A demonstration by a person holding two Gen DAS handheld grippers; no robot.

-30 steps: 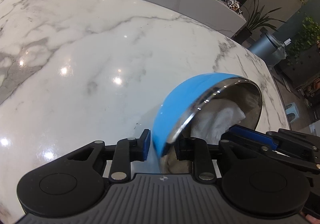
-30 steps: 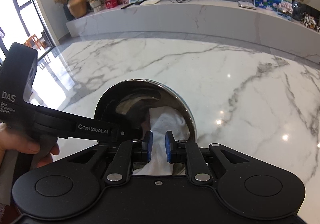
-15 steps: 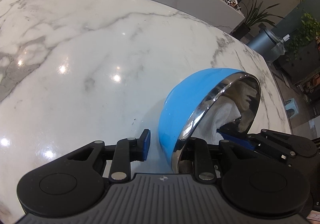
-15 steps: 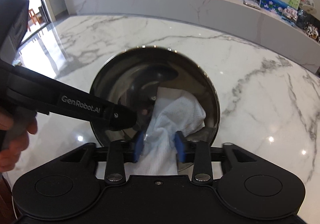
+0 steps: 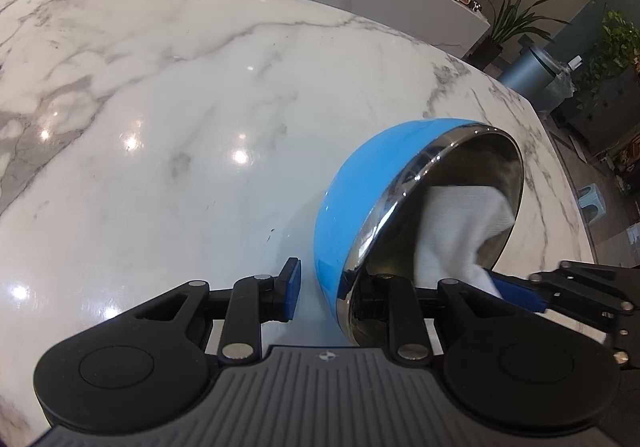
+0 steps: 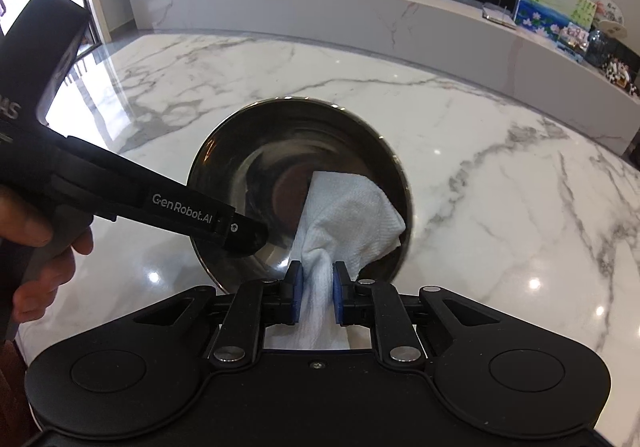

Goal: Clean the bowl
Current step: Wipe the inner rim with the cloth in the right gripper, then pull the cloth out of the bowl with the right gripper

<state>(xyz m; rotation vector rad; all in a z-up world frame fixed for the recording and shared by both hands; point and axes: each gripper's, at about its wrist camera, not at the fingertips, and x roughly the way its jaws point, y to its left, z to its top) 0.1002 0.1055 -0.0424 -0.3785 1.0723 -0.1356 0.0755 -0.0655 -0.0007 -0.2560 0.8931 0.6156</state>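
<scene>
A bowl (image 5: 356, 199), blue outside and steel inside, is tilted on its side over the marble table; in the right wrist view its steel inside (image 6: 260, 167) faces me. My left gripper (image 5: 326, 293) is shut on the bowl's near rim, one finger outside, one inside; it shows in the right wrist view (image 6: 240, 231) too. My right gripper (image 6: 314, 297) is shut on a white cloth (image 6: 352, 223) that lies against the bowl's inner right wall. The cloth (image 5: 456, 223) and the right gripper (image 5: 516, 293) also show in the left wrist view.
The white marble table (image 6: 480, 175) spreads around the bowl, with its right edge (image 5: 560, 167) close behind the bowl. A long marble counter (image 6: 360, 19) with small items stands beyond. A grey bin (image 5: 532, 75) and plants stand off the table's far right.
The right gripper pulled back from deep inside the bowl toward its rim, still holding the cloth, which slid to the bowl's right wall. The bowl stays gripped and tilted.
</scene>
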